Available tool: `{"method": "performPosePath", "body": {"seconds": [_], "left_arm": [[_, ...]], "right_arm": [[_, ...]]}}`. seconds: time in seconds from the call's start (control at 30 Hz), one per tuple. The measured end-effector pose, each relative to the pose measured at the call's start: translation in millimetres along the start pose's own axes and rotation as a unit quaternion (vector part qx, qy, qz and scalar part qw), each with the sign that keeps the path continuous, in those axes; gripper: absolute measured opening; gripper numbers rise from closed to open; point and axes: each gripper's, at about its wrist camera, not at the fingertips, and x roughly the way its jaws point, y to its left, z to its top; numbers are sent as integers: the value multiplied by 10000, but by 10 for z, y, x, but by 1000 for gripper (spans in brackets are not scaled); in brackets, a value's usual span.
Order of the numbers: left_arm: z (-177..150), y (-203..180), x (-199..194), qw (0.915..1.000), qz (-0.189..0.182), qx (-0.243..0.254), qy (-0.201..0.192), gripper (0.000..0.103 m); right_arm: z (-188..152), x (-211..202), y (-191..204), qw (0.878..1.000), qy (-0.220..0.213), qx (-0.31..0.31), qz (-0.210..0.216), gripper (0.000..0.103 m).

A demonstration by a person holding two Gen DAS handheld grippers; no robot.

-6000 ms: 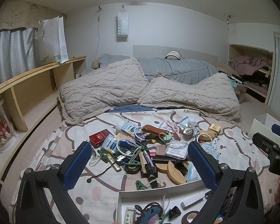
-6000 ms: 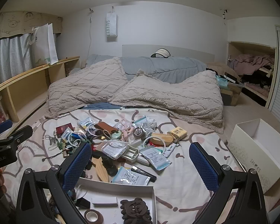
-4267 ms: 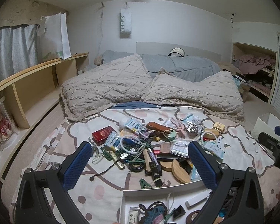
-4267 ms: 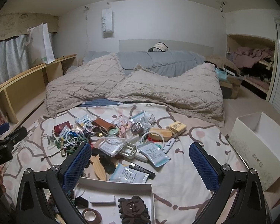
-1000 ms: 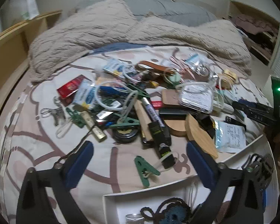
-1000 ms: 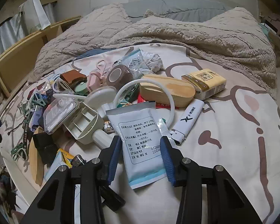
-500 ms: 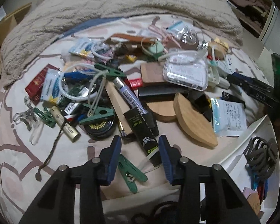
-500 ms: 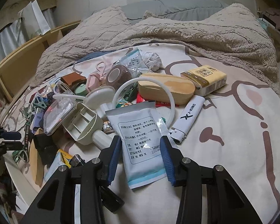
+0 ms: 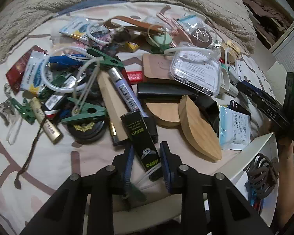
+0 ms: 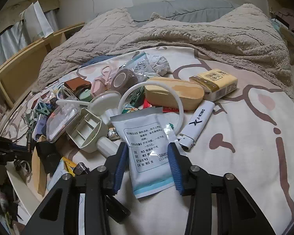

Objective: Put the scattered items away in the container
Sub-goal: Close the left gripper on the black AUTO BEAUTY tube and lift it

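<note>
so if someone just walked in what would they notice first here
First, the big heap of small clutter spread over the bedsheet. Next, the left gripper, its fingers on either side of a black box at the near edge of the heap. Then the right gripper, its fingers on either side of a white packet beside a white lighter.

Bedsheet (image 10: 245,156): cream, brown outline drawings, pink spots. Blanket (image 10: 186,33): beige, raised diamond texture. Sachet (image 10: 149,152): white, black print, light blue bottom edge. Lighter (image 10: 198,125): white, black "J-KING" lettering. Carton (image 9: 141,137): black, yellow-green "BEAUTY AUTO" lettering. Clothespin (image 9: 84,113): dark green. Fingers (image 10: 119,166): blue pads on black frames. Container (image 9: 250,156): white.
</note>
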Motion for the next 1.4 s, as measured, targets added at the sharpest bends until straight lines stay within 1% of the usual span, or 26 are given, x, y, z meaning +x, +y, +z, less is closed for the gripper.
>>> {"method": "performPosePath", "body": {"seconds": [0.03,0.07,0.13,0.2,0.27,0.43,0.5,0.67,0.8,1.03,1.23,1.33,1.4], "left_arm": [[9,2,15,10000,-7,-6,34,25],[17,10,26,10000,6,-22,45,23],[30,33,41,10000,7,-64,60,21],[25,66,31,9999,-86,-118,46,20],[4,88,-2,9998,-142,-148,-28,19],[-41,179,-168,9986,-228,-304,-368,19],[-66,226,-253,9970,-212,-484,-557,19],[-98,329,-445,9931,-161,-673,-943,19],[-156,424,-586,9901,-150,-813,-1137,19],[-281,560,-833,9848,-192,-967,-1432,19],[-496,762,-1084,9804,-54,-1062,-1658,19],[-617,860,-1163,9805,251,-987,-1680,19],[-704,950,-1178,9817,414,-969,-1585,19]], "right_arm": [[3,-12,-8,10000,5,21,36,28],[4,-25,-14,10000,19,37,85,25],[-8,-45,-9,9999,79,25,143,12],[-26,-66,20,9999,118,-46,87,10],[-37,-95,39,9999,122,-87,18,9],[-60,-170,23,9999,120,-7,-51,7],[-70,-208,20,9999,141,-3,-93,7],[-102,-321,24,9993,237,-66,-278,7],[-152,-480,-2,9987,282,-62,-416,7],[-373,-810,-144,9980,274,360,-443,7],[-510,-1016,-167,9964,263,710,-392,7],[-584,-1070,-151,9954,328,822,-380,7],[-642,-1071,-152,9942,420,907,-396,7]]}}
